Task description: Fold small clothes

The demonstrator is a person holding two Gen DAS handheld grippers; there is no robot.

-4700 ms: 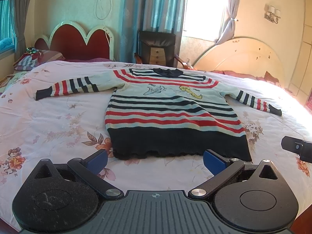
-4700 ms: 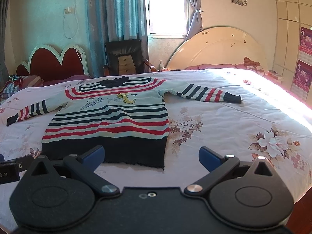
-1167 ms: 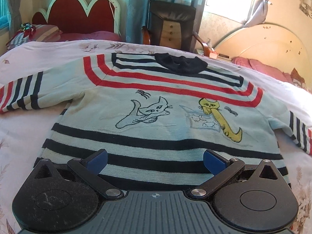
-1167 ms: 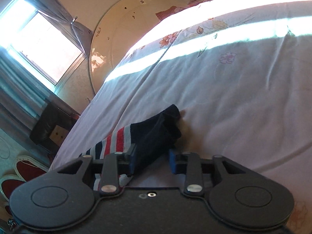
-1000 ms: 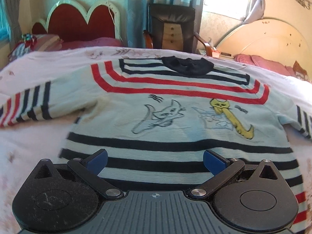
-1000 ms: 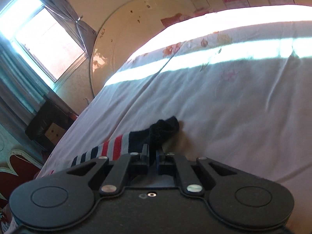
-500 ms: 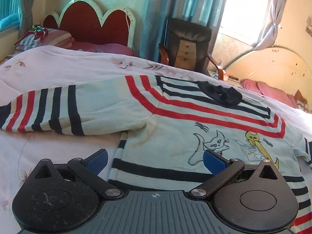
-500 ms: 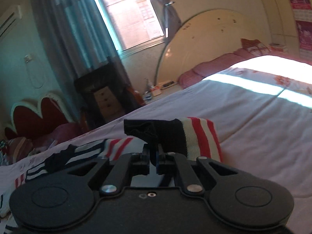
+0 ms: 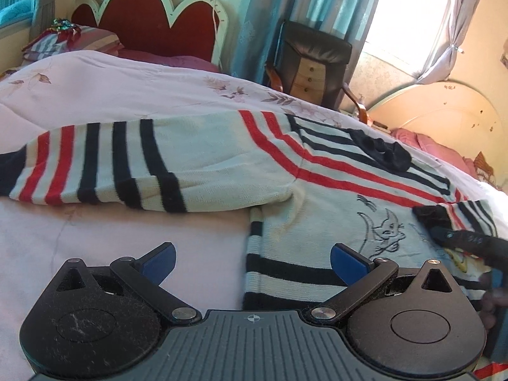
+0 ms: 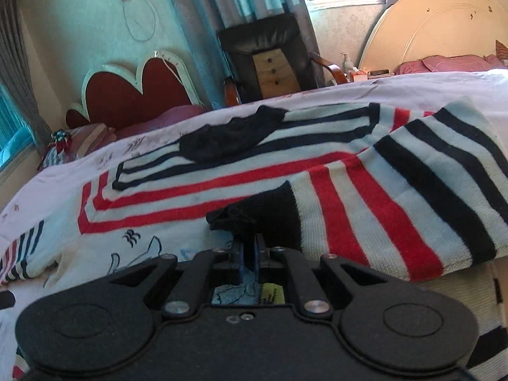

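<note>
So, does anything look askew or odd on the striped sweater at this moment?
Only the expected: the right gripper is shut on the black cuff of one striped sleeve, which lies doubled across the striped knitted sweater. Faint yellowish staining shows near the other armpit.

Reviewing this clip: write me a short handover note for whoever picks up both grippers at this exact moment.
Right gripper: shut on the black cuff of the right sleeve, which is carried over the sweater chest.
Left gripper: open, holding nothing, hovering near the sweater's left side seam.
Left sleeve: spread flat on the floral bedspread.
Done: right sleeve brought inward.
Left: lay down and release that cuff, fold the left sleeve in, then fold the body.
</note>
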